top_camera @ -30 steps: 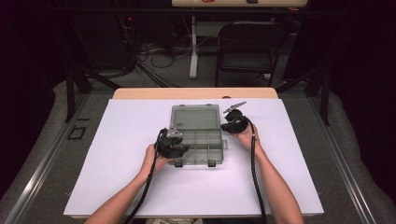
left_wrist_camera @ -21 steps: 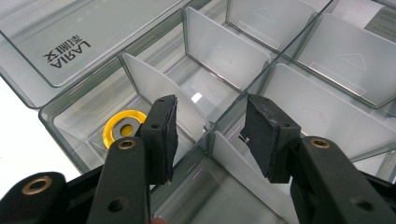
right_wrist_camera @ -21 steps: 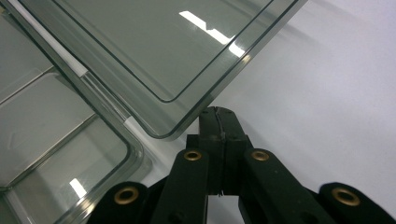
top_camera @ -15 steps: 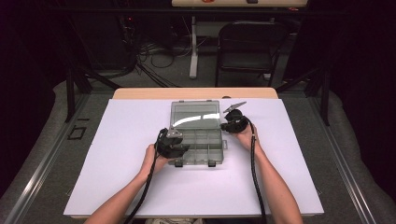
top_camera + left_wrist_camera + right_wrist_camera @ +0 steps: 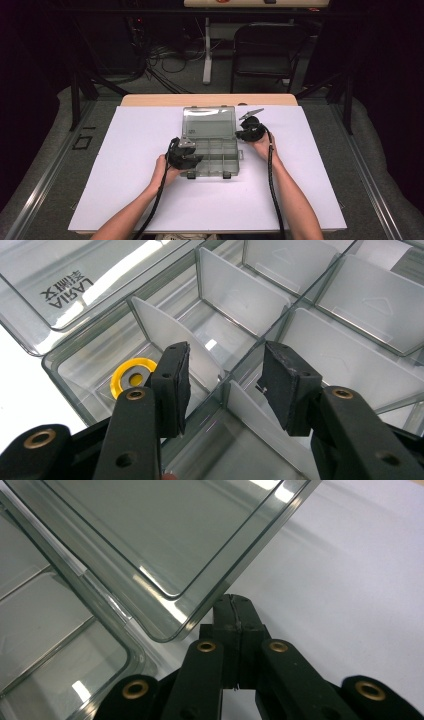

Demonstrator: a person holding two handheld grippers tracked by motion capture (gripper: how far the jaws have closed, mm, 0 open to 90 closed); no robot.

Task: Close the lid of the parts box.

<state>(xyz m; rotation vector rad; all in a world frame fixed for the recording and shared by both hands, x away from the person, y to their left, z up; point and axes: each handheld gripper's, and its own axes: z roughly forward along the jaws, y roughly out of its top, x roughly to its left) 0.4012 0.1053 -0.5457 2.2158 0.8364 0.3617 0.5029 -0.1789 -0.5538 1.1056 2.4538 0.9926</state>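
The clear plastic compartment box [image 5: 212, 155] sits at the middle of the white table cover [image 5: 125, 165], its lid [image 5: 209, 121] swung open and lying back on the far side of the tray; a yellow ring [image 5: 131, 378] lies in a corner compartment at the box's near left, just behind a white divider [image 5: 170, 342]. The left gripper [image 5: 227, 382] hangs over that corner with its jaws parted and nothing between the pads, straddling a divider wall rather than gripping it; the right gripper [image 5: 234, 611] has its jaws clenched together on nothing, tips just beside the lid's right corner, possibly touching its edge, though the gap is hard to read. The step in hand looks like reaching for the ring: the left jaws should shift toward it, clear of the divider, then drop straight into the compartment and close across the ring's rim; meanwhile the shut right gripper should keep the lid back and the box from sliding.
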